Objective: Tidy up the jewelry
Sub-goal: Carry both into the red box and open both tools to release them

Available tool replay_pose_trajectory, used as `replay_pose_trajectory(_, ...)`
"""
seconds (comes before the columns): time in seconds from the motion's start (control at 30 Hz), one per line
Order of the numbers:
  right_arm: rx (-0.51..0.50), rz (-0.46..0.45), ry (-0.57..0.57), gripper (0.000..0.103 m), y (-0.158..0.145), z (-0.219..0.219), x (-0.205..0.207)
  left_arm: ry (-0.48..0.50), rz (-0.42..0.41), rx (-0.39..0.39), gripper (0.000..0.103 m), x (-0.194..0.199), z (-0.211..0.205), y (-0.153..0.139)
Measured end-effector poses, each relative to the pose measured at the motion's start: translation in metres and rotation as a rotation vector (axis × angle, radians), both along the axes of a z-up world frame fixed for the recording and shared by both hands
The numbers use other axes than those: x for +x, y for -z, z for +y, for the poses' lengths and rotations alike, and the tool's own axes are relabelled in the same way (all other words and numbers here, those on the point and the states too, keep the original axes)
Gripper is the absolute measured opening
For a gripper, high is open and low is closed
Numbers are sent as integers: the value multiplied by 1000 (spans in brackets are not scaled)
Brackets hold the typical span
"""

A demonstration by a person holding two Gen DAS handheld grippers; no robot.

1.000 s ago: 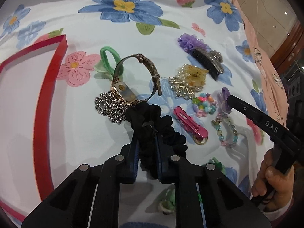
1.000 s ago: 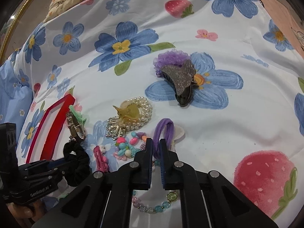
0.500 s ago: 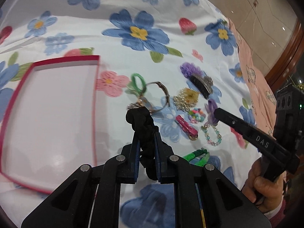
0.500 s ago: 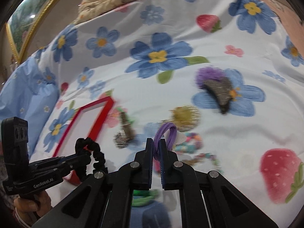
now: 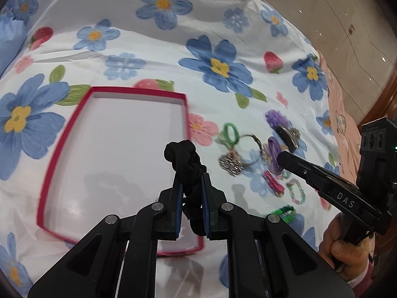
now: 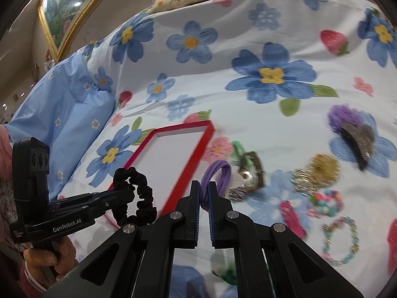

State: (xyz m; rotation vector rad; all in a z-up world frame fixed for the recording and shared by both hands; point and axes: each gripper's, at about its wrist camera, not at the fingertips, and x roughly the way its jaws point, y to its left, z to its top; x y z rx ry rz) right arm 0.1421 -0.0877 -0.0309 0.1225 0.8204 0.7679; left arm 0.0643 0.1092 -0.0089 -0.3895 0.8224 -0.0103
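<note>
My left gripper [image 5: 191, 178] is shut on a black scrunchie [image 5: 184, 155] and holds it in the air over the right edge of a red-rimmed white tray [image 5: 183, 99]. It also shows in the right wrist view [image 6: 129, 193] with the scrunchie [image 6: 141, 193]. My right gripper [image 6: 204, 188] is shut on a purple hair tie [image 6: 218, 171], lifted above the bed to the right of the tray [image 6: 198, 146]. The right gripper also shows in the left wrist view [image 5: 280, 155] with the hair tie [image 5: 273, 149].
Loose on the floral sheet lie a watch [image 6: 253, 171], green hair tie [image 5: 230, 132], purple scrunchie with dark claw clip [image 6: 354, 134], pearl piece [image 6: 320, 166], pink clip [image 6: 290, 213], bead bracelets [image 6: 340, 238] and a green item [image 5: 285, 212]. A blue pillow [image 6: 64, 104] sits left.
Both grippers have lifted and moved left toward the tray, each carrying its hair tie. The black scrunchie now hangs over the tray's right edge.
</note>
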Motion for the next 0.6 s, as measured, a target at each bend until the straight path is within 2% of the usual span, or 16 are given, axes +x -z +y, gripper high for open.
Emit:
replay_pose_trajectory(0.3, -24, -15, -90, 6, -4, 58, 15, -56, -3, -29, 12, 14, 51, 4)
replay_pose_trajectory(0.6, -73, -25, -164, 6, 7, 125, 51, -64, 18, -14, 12, 58, 94, 22)
